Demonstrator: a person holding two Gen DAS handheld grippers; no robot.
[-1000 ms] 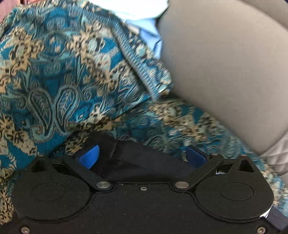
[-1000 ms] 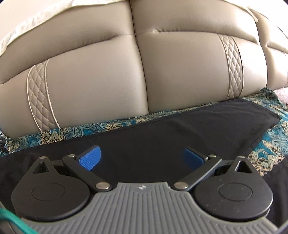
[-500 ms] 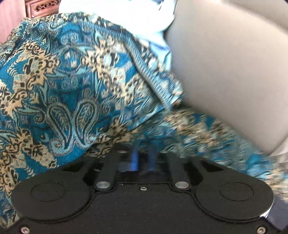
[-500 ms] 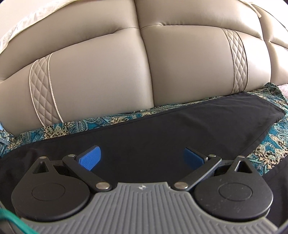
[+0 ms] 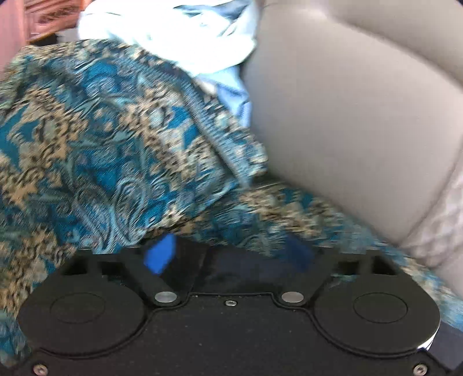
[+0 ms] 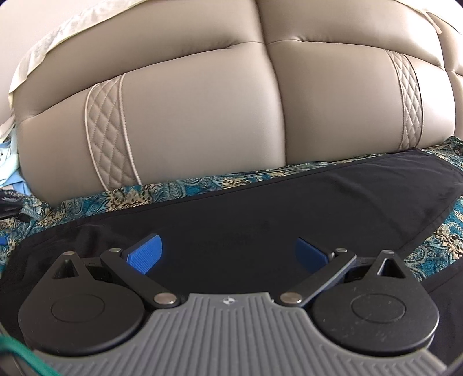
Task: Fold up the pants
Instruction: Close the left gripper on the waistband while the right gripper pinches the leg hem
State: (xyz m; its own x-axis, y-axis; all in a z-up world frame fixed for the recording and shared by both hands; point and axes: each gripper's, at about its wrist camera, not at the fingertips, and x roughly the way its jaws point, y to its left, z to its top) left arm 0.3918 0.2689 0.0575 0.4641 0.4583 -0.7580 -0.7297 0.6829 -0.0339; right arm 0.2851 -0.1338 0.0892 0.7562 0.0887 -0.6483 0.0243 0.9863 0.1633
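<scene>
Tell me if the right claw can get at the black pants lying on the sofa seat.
Probably yes: the right claw is open right over the black pants, which lie spread flat on the patterned throw, with nothing between.

A beige leather sofa point(image 6: 220, 121) is filling the background, its back cushions meeting at a deep seam and carrying quilted diamond-stitched strips point(image 6: 110, 133). A teal and gold paisley throw point(image 5: 95, 150) is covering the seat and bunching up at one end. Carved dark wood furniture point(image 5: 49, 14) is showing blurred beyond it. Soft daylight is washing over the leather.
</scene>
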